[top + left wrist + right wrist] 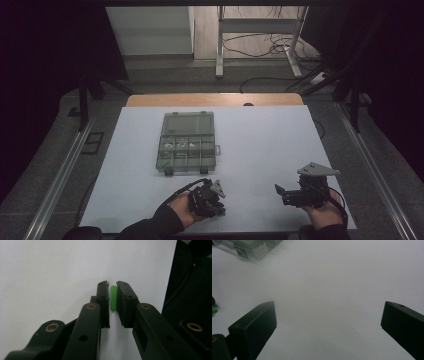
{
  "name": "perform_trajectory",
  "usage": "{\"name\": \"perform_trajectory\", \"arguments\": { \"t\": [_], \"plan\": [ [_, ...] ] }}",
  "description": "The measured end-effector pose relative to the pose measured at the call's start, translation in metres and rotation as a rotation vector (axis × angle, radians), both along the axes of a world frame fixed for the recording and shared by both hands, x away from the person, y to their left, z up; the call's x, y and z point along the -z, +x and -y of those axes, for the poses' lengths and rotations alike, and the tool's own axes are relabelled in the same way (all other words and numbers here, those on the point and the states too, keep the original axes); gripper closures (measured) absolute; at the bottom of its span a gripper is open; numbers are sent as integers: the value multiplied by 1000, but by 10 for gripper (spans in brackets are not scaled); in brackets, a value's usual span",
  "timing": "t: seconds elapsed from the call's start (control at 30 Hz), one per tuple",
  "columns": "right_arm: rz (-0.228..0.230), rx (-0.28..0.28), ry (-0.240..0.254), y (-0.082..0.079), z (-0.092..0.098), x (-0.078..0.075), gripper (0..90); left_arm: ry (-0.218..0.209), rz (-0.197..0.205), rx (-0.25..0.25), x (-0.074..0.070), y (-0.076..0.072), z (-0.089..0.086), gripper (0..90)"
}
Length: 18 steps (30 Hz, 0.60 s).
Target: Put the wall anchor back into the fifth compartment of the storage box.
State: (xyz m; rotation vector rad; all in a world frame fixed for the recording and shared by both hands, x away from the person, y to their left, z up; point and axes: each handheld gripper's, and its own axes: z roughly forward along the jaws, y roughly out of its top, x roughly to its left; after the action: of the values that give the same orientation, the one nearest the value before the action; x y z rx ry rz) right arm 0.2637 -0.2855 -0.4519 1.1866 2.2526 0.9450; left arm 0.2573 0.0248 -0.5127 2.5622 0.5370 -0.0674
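Note:
A small green plastic piece sits upright between the two black jaws of my left gripper, which close in on it over the white table top; the right jaw touches it and the left one is a hair away. In the high view that left gripper is low at the table's front, held by a dark-sleeved hand. My right gripper is at the front right, pointing left, and in its own view the right gripper stands wide open over bare white surface. A bit of the green piece shows at that view's left edge.
A clear compartment box with its lid folded back lies mid-table, with small items in its upper cells; its corner appears top left in the right gripper view. The white sheet covers the table. Cables and a metal frame stand beyond the far edge.

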Motion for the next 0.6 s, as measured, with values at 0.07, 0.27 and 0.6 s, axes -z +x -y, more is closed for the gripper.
{"name": "perform_trajectory", "arguments": {
  "t": [0.07, 0.27, 0.6],
  "plan": [
    [1, -1, -1, 0, 0, 0, 6, 0, -3, 0, 1, 1, -1, 807],
    [0, -1, 0, 0, 0, 0, 6, 3, -1, -9, 1, 2, -1, 841],
    [-6, -6, -6, 0, -1, 0, 7, -25, -23, -53, -2, 8, -8, 847]
  ]
}}
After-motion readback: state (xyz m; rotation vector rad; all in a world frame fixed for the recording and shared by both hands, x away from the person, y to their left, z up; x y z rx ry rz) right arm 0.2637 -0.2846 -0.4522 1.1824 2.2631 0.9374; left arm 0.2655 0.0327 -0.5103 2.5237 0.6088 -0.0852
